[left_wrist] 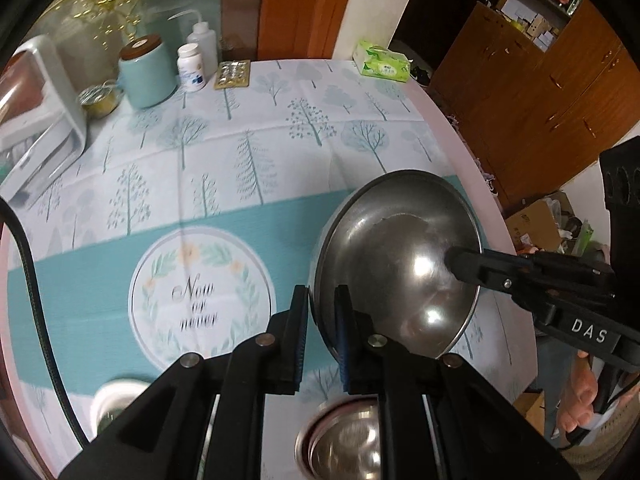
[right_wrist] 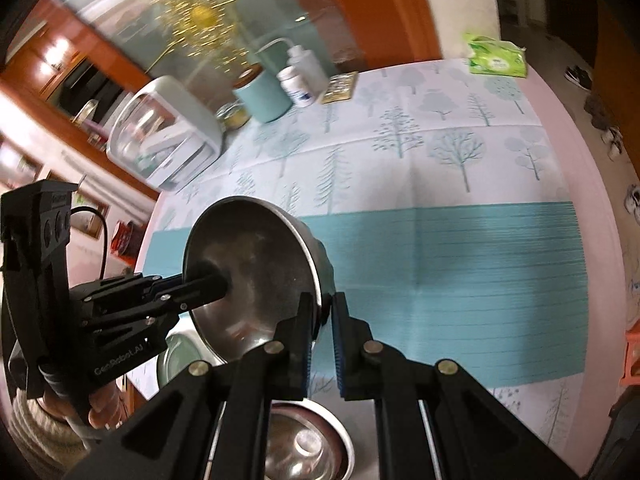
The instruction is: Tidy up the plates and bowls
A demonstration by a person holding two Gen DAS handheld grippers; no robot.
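— Two grippers on one steel bowl [left_wrist: 396,256], is that how you have it?

— Yes. Your left gripper [left_wrist: 322,308] pinches the bowl's rim, one finger [left_wrist: 298,320] outside the wall and one inside. Your right gripper [right_wrist: 322,314] pinches the opposite edge of the rim the same way.

— Where does the bowl sit?

— You hold it tilted on its side, raised over the tablecloth [left_wrist: 224,168], its hollow facing the left wrist camera.

— What lies under it?

— Another steel bowl [right_wrist: 304,444], upright, at the near table edge just below your fingers. A white dish [left_wrist: 116,400] stands to its left.

— And farther back?

— A teal jar [left_wrist: 146,72], a white pill bottle [left_wrist: 191,67] and a tissue pack [left_wrist: 386,62], well apart from the bowl.
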